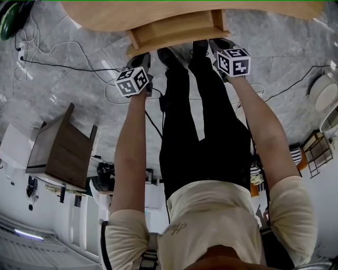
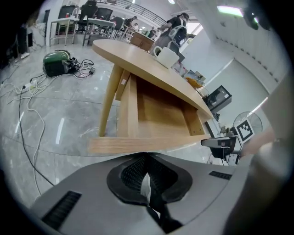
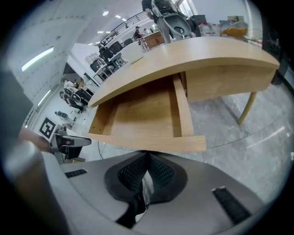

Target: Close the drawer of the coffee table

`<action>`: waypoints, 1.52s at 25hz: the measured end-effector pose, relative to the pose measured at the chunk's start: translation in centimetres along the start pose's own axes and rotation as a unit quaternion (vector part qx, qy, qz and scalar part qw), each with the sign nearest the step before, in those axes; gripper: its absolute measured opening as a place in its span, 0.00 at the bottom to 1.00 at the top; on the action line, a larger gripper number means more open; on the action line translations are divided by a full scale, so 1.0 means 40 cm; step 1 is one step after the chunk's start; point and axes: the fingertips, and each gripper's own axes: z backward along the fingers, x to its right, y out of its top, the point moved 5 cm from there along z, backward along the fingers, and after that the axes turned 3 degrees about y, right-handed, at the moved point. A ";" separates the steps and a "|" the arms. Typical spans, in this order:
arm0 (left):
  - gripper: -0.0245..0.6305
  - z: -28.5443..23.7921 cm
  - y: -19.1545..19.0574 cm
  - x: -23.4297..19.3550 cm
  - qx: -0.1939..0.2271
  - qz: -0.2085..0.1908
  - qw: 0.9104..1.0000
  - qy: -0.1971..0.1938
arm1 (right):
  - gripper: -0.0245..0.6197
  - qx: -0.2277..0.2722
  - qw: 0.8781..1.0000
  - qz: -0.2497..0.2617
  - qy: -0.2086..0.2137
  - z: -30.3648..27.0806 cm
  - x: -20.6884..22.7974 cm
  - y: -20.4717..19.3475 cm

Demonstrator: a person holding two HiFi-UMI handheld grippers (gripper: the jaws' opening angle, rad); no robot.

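The pale wooden drawer [image 1: 174, 31] of the oval light-wood coffee table [image 1: 105, 16] stands pulled out at 12 o'clock in the head view, above a grey marble floor [image 1: 63, 79]. The left gripper [image 2: 146, 158] sits at 11 o'clock and the right gripper [image 3: 147, 157] at 1 o'clock, one near each end of the drawer's front board. Each has its black pads closed together on nothing, with the tips just at the board's near edge.
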 end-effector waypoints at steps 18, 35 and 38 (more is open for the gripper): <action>0.04 0.023 0.024 0.009 0.008 -0.005 1.000 0.019 | 0.03 0.008 1.000 0.003 0.011 0.020 -0.008 0.025; 0.04 0.022 0.054 0.036 0.003 -0.030 0.999 0.024 | 0.03 -0.012 1.000 0.029 0.002 0.024 0.011 0.082; 0.04 0.016 0.076 0.030 0.011 -0.023 0.999 0.023 | 0.03 -0.013 0.999 0.036 0.000 0.015 0.011 0.104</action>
